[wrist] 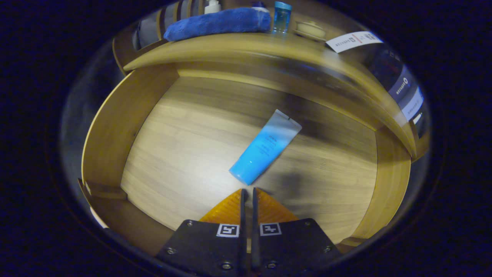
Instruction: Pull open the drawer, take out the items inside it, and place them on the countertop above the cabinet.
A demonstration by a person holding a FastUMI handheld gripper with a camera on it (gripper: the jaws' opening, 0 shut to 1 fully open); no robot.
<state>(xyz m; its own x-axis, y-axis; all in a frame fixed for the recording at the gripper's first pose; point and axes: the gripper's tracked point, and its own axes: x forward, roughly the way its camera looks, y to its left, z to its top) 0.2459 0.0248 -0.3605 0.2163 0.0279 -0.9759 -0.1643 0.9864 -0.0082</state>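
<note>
The wooden drawer [115, 127] stands pulled open below me, its pale floor in full sight. A blue tube [265, 148] with a whitish flat end lies slantwise on the drawer floor, its blue end nearest my fingers. My gripper [248, 190] hovers over the drawer's near part, shut with nothing held, its tips just short of the tube's blue end. Beyond the drawer runs the countertop [246, 48] of the cabinet.
On the countertop lie a rolled blue towel [219, 23], a white pump bottle [212, 6], a clear blue bottle [281, 17] and a small cream lidded dish [310, 30]. A white card [353, 41] sits at its right end. The drawer's side walls rise left and right.
</note>
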